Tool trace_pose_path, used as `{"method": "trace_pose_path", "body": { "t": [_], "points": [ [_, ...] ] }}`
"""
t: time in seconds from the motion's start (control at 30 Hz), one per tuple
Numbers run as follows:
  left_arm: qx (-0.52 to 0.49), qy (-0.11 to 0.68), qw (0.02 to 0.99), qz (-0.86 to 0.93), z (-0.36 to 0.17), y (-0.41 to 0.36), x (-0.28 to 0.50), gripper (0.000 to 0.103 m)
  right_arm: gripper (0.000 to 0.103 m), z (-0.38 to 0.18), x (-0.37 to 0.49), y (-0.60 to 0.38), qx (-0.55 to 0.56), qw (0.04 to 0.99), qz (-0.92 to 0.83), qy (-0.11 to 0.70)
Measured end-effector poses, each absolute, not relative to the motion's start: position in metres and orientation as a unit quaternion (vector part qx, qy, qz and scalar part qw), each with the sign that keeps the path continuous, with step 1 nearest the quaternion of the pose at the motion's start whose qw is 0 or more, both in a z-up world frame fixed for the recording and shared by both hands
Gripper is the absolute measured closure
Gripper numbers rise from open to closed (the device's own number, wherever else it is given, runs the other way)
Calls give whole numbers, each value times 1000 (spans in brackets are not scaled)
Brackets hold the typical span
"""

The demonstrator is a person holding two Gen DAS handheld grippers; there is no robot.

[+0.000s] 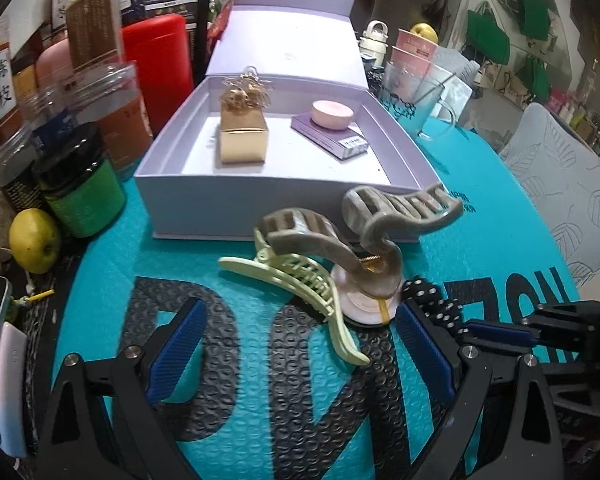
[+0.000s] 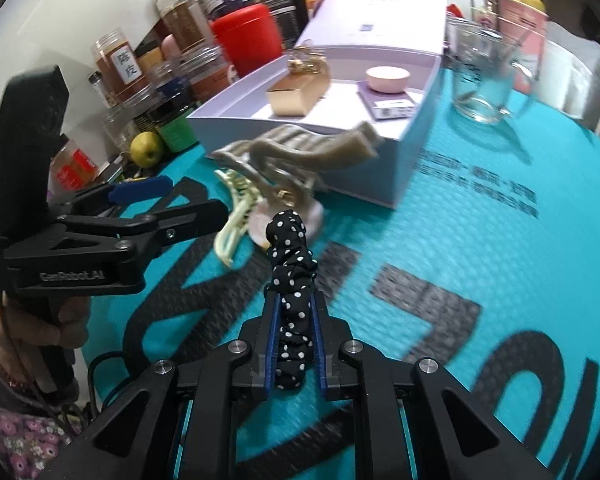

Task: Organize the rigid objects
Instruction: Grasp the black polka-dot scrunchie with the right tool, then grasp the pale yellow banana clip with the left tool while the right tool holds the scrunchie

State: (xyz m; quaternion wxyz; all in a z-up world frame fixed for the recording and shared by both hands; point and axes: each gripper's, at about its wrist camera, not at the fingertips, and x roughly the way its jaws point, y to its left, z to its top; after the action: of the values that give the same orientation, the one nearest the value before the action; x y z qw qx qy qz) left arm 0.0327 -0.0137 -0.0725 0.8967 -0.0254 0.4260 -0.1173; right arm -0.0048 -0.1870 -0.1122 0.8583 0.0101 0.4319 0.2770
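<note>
Polka-dot scrunchie clamped in the right hand-held gripper above the teal bubble mat on the desk.

The left hand-held gripper is held apart around the pale green claw clip, beside the taupe claw clip and a pink round compact. Behind, an open lavender box holds a gold box and a pink dish. Jars crowd the left edge. Only the right view shows a person's hand gripping the left handle.
</note>
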Motion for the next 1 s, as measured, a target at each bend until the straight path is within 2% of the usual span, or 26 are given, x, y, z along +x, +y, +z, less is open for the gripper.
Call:
{"method": "trace_pose_path", "body": {
  "t": [0.07,0.1,0.17,0.2,0.23,0.33,0.4,0.47,0.73,0.77,0.8,0.87,1.0],
  "points": [
    [-19,429,895,-122,-76,-20,33,11,88,-113,-5,-194,18,859,271,434],
    [-16,431,893,-125,-78,-23,33,17,88,-114,-6,-196,21,860,267,435],
    [-8,436,891,-123,-83,-27,33,33,88,-116,-5,-200,27,861,262,436],
    [-4,440,890,-121,-85,-29,33,59,88,-115,-5,-201,31,861,262,436],
    [-6,437,890,-127,-85,-29,31,67,88,-115,-5,-202,36,861,262,435],
    [4,442,888,-127,-83,-31,26,82,85,-115,-4,-203,41,860,260,436],
    [-3,450,883,-135,-84,-29,21,87,65,-116,-4,-203,39,863,255,435],
    [-8,455,879,-140,-86,-27,16,91,63,-116,-3,-201,42,861,259,435],
    [-25,467,872,-144,-88,-11,-15,95,63,-120,-4,-189,18,864,258,432],
    [-25,468,871,-144,-88,-10,-19,95,66,-120,-5,-189,17,865,258,430],
    [-27,469,871,-145,-88,-9,-21,95,74,-120,-6,-188,15,866,258,429],
    [-31,471,869,-148,-89,-7,-28,95,80,-121,-7,-188,13,866,256,430],
    [-37,474,866,-156,-89,-3,-39,95,83,-121,-14,-187,8,864,266,428]
  ]
}}
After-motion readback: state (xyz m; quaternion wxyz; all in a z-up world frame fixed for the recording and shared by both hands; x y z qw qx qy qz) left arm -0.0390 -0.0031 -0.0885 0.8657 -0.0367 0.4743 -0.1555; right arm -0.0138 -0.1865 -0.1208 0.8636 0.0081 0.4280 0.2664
